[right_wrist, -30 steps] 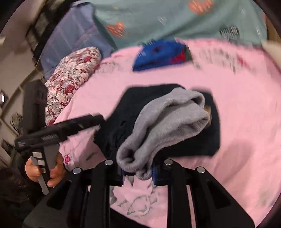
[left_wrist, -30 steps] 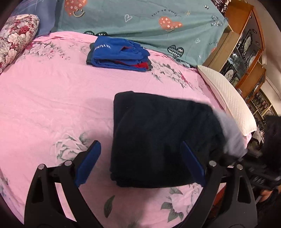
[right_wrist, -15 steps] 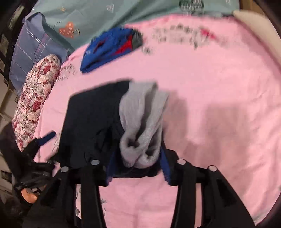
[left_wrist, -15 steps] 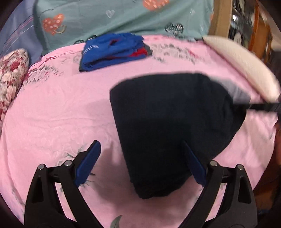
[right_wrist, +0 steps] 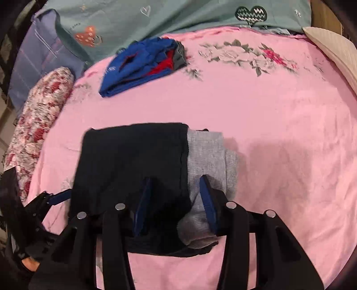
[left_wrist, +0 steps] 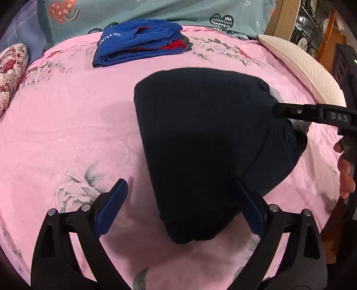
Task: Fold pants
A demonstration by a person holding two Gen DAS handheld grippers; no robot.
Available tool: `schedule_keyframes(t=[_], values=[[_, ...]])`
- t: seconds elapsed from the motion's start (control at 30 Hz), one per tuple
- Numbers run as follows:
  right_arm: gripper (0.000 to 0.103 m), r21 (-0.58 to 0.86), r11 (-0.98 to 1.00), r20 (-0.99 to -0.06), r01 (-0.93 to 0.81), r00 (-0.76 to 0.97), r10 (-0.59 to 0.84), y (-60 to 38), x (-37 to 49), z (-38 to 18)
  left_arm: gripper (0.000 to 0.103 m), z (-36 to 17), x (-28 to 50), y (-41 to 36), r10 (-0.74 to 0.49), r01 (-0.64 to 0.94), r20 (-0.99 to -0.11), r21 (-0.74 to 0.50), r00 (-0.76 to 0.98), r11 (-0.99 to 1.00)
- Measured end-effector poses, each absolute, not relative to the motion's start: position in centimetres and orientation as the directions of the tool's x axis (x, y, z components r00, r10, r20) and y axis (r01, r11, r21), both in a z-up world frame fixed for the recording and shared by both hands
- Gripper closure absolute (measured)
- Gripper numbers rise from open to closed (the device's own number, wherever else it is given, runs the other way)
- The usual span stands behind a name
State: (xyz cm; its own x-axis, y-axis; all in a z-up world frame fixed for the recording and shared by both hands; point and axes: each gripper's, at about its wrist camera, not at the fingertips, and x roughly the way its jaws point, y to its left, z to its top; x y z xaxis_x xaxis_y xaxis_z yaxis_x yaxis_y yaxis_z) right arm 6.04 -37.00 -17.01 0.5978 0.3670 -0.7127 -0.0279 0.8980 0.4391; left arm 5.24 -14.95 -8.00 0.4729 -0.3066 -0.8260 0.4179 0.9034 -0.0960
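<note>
Dark navy pants (left_wrist: pixel 207 138) lie folded into a thick rectangle on the pink floral bed sheet (left_wrist: pixel 67 125). Their grey waistband (right_wrist: pixel 209 154) sticks out at one end. My left gripper (left_wrist: pixel 178 200) is open just above the near end of the pants, one finger on each side. My right gripper (right_wrist: pixel 176 196) is half open, its blue pads on either side of the waistband end of the pants (right_wrist: pixel 133 160). It also shows in the left wrist view (left_wrist: pixel 312 114) at the pants' right edge.
A folded pile of blue and red clothes (left_wrist: pixel 140 42) lies at the back of the bed. A floral pillow (right_wrist: pixel 38 116) lies at the left, a white pillow (left_wrist: pixel 299 67) at the right. A teal heart-print quilt (right_wrist: pixel 178 20) lies behind.
My right gripper laid the waistband end down onto the fold and its jaws have spread apart. The pants now lie flat. My left gripper stayed open over the near end.
</note>
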Motion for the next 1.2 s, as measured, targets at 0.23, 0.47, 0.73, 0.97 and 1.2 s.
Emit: schedule_keyframes(t=[0.23, 0.47, 0.73, 0.97, 1.2], values=[[0.057, 0.431, 0.897, -0.610, -0.101, 0.700, 0.371, -38.1, 3.3, -10.6, 0.004, -0.4, 6.3, -15.1, -0.362, 0.389, -0.663, -0.113, 0.655, 0.914], [0.044, 0.311, 0.950, -0.782, 0.001, 0.568, 0.255, -36.6, 4.9, -18.1, 0.004, -8.8, 14.1, -17.2, -0.228, 0.271, -0.856, -0.108, 0.464, 0.957], [0.002, 0.515, 0.856, -0.594, -0.033, 0.706, 0.385, -43.0, 2.7, -14.6, 0.004, -3.2, 10.9, -12.1, -0.437, 0.314, -0.741, -0.313, 0.509, 0.896], [0.002, 0.643, 0.763, -0.599, -0.060, 0.582, 0.550, -42.2, 5.3, -19.6, 0.003, -8.7, 10.1, -9.9, -0.432, 0.256, -0.805, -0.354, 0.407, 0.900], [0.023, 0.590, 0.791, -0.638, -0.163, 0.506, 0.581, -37.3, 7.0, -19.9, 0.002, -10.1, 11.0, -13.2, -0.525, 0.273, -0.777, -0.452, 0.348, 0.849]])
